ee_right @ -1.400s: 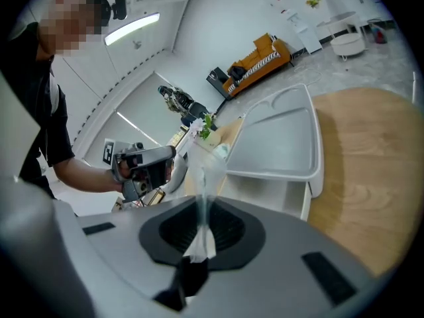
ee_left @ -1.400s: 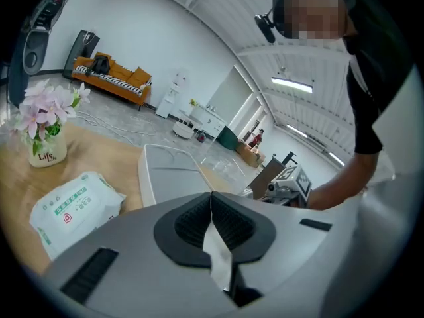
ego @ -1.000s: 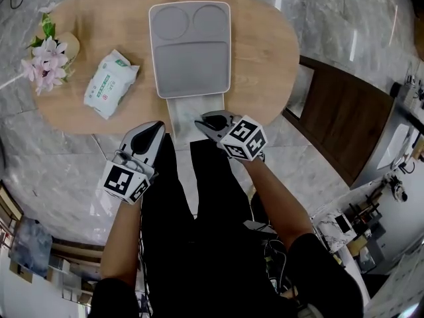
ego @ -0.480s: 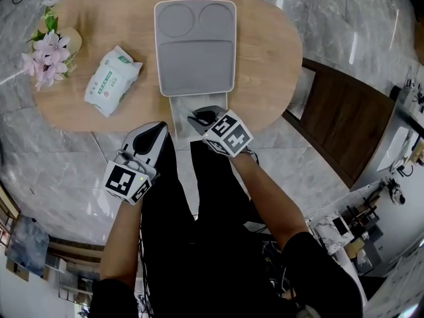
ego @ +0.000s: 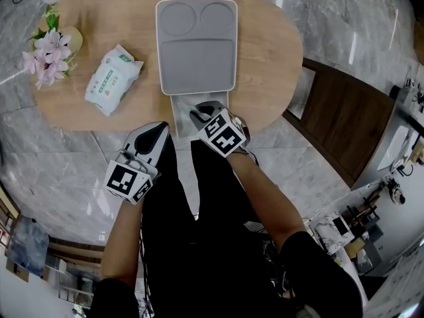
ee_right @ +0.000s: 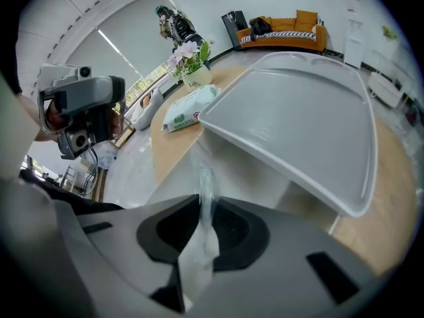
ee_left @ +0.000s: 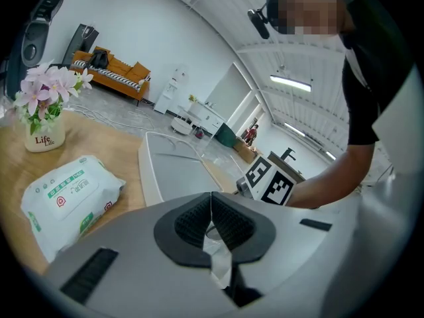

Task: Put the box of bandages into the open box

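the right gripper's (ee_right: 202,207) jaws were seen opening, with a thin clear plastic flap (ee_right: 205,177) caught in the gap between the pads. above the flap, a grey compartment tray (ee_right: 298,124) was laid on a wooden table (ee_right: 169,144). a pack of wipes (ee_right: 189,108) was seen lying flat left of the tray, and a pot of pink flowers (ee_right: 192,65) was set behind it. an orange sofa (ee_right: 288,28) was visible far back.

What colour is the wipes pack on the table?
The wipes pack is white with green print, clearest in the left gripper view.
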`<state>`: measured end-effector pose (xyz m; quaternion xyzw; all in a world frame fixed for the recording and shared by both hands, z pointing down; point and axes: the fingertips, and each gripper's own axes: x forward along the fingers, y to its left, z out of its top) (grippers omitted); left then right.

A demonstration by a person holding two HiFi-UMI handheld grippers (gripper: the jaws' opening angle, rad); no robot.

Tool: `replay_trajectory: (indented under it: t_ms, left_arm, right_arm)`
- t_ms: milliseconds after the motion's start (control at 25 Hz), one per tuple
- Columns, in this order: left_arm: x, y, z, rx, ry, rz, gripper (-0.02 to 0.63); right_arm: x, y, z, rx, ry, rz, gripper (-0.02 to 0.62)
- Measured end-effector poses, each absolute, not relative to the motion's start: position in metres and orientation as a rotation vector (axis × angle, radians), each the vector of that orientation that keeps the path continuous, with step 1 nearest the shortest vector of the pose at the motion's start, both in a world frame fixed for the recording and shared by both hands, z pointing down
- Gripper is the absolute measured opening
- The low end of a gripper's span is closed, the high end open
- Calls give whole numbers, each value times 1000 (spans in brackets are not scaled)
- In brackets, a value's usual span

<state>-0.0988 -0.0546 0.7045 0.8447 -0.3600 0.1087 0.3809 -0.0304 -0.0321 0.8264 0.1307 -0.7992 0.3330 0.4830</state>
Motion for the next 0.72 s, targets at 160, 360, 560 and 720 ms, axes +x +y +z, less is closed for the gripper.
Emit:
replay_trajectory:
  t_ms: [160, 360, 560, 720]
  left_arm:
    - [-96, -55, 707, 2167, -909, 287, 17]
    - [-92, -54, 708, 2161, -904, 289, 17]
    - [-84, -54, 706, 2170, -894, 287, 17]
    - [-79, -53, 706, 2177, -884, 288, 17]
  right_arm:
    - [-27, -36, 824, 346, -1943, 757, 74]
    - [-20, -43, 820, 390, -1950, 646, 100]
    - [-8, -49, 817, 396, -1937, 527, 131]
    - [-2, -51, 816, 401, -1930, 495, 139]
